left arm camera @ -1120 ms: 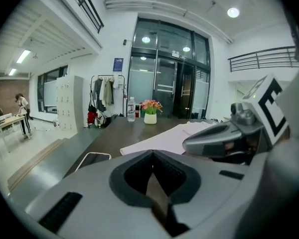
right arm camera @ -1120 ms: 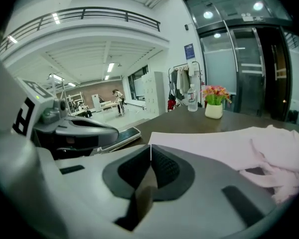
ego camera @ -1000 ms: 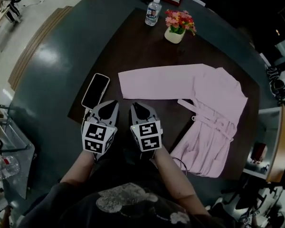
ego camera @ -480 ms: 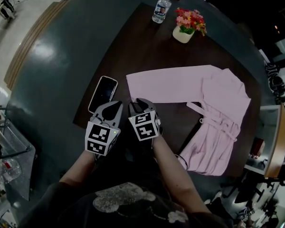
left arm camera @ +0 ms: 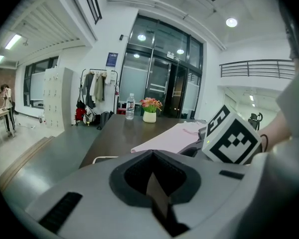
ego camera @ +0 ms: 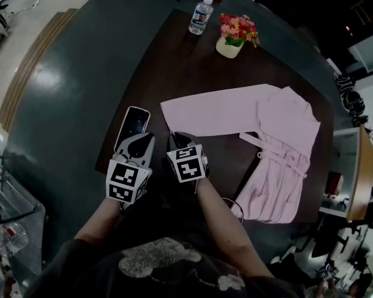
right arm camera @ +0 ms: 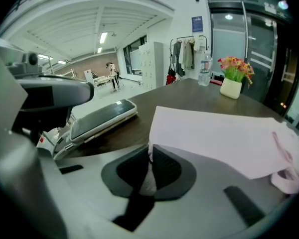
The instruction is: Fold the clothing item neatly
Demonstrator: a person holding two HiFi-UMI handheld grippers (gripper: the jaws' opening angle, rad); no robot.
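A pink robe (ego camera: 286,135) lies flat on the dark table (ego camera: 174,67), with one sleeve (ego camera: 211,110) stretched out to the left. My right gripper (ego camera: 177,138) is at that sleeve's near corner. Its jaws are closing, and in the right gripper view the corner of the sleeve (right arm camera: 214,133) runs down between them at my right gripper (right arm camera: 149,156). My left gripper (ego camera: 143,140) is shut and empty, hovering by the table's near edge beside the phone. The left gripper view shows my left gripper (left arm camera: 152,176) with nothing in it and the sleeve (left arm camera: 174,136) ahead.
A phone (ego camera: 132,126) lies just left of the sleeve's end, close to both grippers. A water bottle (ego camera: 201,15) and a pot of flowers (ego camera: 234,35) stand at the table's far edge. The robe's belt (ego camera: 273,156) crosses its body. Grey floor surrounds the table.
My right gripper has moved forward to the sleeve's near corner. The left gripper has stayed next to the phone.
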